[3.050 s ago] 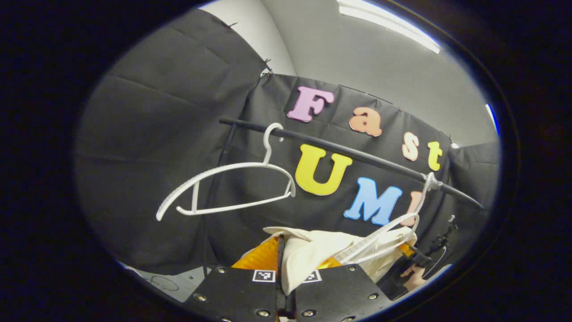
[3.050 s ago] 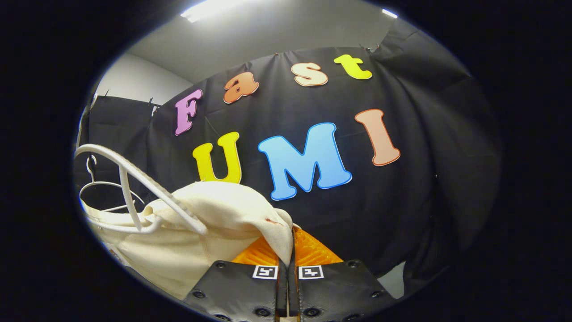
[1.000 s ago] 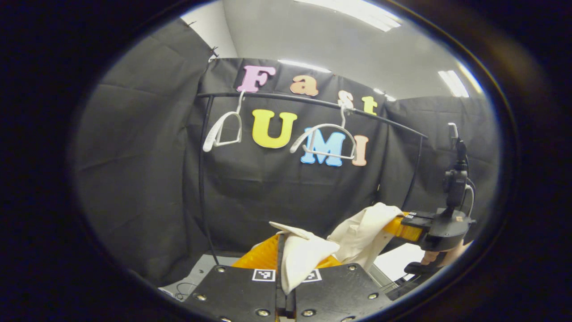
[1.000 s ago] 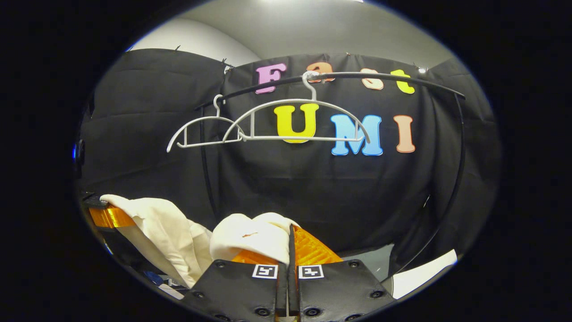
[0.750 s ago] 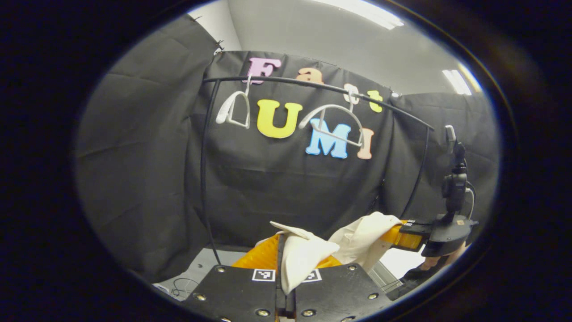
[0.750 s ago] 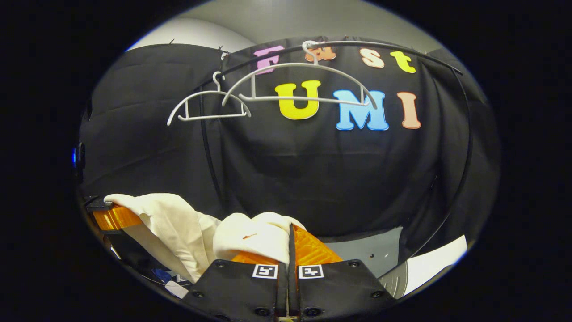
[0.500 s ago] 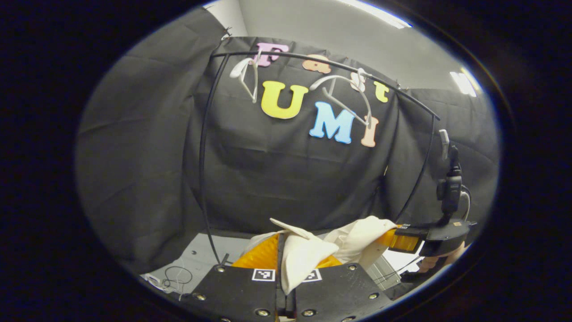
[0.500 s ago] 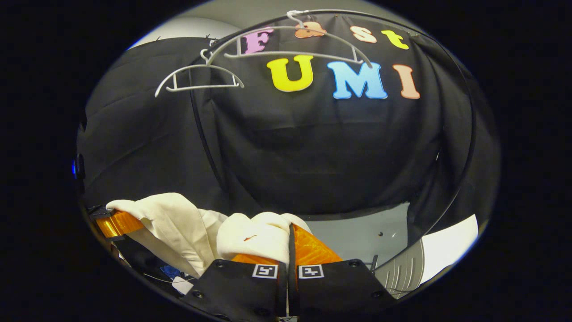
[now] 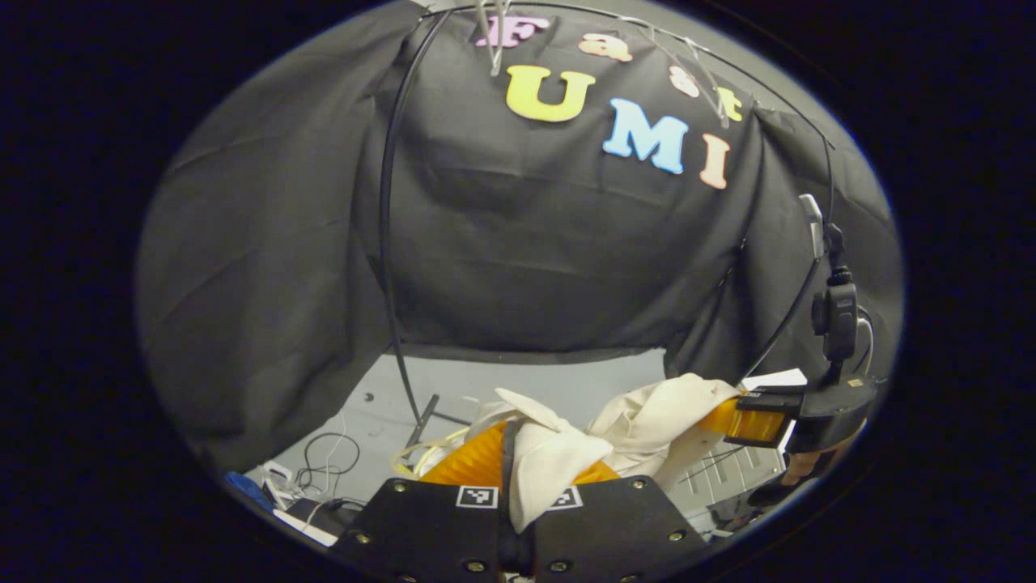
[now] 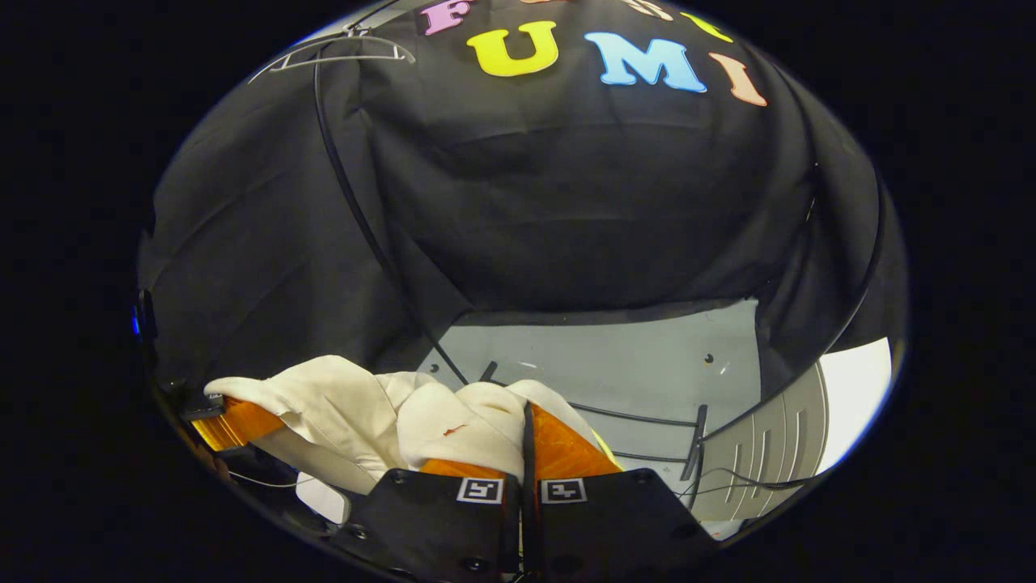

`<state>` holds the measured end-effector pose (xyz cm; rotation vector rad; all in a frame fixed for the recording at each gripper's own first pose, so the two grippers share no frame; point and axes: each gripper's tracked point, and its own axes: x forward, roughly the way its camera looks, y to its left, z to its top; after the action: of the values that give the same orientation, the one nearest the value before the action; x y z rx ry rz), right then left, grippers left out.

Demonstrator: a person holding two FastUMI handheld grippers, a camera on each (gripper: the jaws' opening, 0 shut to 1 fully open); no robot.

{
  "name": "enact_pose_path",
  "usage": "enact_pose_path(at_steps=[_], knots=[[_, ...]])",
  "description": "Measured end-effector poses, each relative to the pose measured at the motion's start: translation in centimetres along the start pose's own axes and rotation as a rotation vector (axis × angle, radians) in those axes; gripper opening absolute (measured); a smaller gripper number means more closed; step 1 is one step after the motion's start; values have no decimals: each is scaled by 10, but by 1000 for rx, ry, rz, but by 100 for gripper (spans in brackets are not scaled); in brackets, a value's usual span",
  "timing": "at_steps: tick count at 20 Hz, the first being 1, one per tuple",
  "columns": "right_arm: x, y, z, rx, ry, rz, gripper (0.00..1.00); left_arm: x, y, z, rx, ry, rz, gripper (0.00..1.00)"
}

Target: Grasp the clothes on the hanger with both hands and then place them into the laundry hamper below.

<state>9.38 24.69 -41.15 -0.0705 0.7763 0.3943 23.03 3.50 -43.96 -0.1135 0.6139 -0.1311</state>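
Below, cream garment pinched by closed left gripper and right gripper; hamper at 4 o'clock.

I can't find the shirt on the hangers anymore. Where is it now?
The shirt is off the hangers, low near the floor, stretched between the left hand-held gripper and the right hand-held gripper, each pinching one end.
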Motion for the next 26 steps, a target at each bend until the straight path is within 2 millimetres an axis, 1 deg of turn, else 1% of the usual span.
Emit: enact_pose_path(at_steps=[1, 2, 3, 4, 5, 6, 7, 9, 11, 12, 13, 14, 16, 17, 18, 19, 20, 21, 22, 23, 24, 25, 26], knots=[[12, -5, -9, 14, 20, -4, 0, 17, 6, -15, -4, 18, 7, 3], [27, -10, -22, 31, 37, -9, 3, 31, 11, -30, -6, 37, 17, 3], [40, -15, -33, 42, 60, -14, 3, 43, 17, -43, -11, 57, 30, 3], [52, -19, -45, 51, 76, -15, 0, 55, 24, -56, -27, 78, 41, 3], [63, -23, -55, 49, 90, -18, 3, 66, 30, -70, -50, 95, 49, 3], [71, -24, -67, 42, 106, -19, 3, 78, 34, -83, -74, 113, 48, 3], [79, -24, -75, 34, 119, -17, 3, 86, 36, -94, -92, 128, 49, 3], [95, -25, -93, 23, 151, -19, 3, 106, 49, -122, -103, 177, 65, 4], [111, -29, -111, 2, 191, -29, 3, 126, 60, -145, -93, 221, 89, 4], [118, -31, -120, -10, 208, -33, 0, 139, 60, -154, -93, 240, 94, 4], [127, -33, -126, -26, 225, -35, 3, 151, 60, -165, -97, 261, 94, 4], [135, -35, -134, -49, 243, -38, 3, 157, 58, -174, -103, 284, 96, 4], [139, -37, -146, -92, 274, -41, 3, 156, 45, -182, -118, 323, 83, 4], [143, -37, -151, -111, 287, -37, 0, 160, 41, -185, -122, 337, 82, 4], [150, -37, -154, -139, 293, -35, 4, 167, 41, -188, -119, 348, 84, 4], [154, -37, -155, -163, 298, -34, 5, 172, 41, -191, -113, 359, 89, 5], [155, -35, -158, -173, 300, -29, 5, 178, 42, -196, -107, 362, 90, 4], [155, -34, -159, -167, 306, -23, 5, 183, 43, -199, -101, 365, 90, 6], [152, -33, -162, -156, 316, -24, 8, 185, 45, -203, -90, 373, 100, 6], [151, -37, -161, -145, 318, -33, 8, 186, 48, -208, -85, 386, 111, 2], [151, -38, -163, -132, 328, -37, 9, 185, 50, -213, -82, 401, 124, 2], [151, -36, -164, -116, 342, -30, 13, 184, 52, -216, -83, 411, 132, 2], [151, -32, -167, -102, 349, -17, 17, 183, 52, -216, -89, 409, 134, 17]])
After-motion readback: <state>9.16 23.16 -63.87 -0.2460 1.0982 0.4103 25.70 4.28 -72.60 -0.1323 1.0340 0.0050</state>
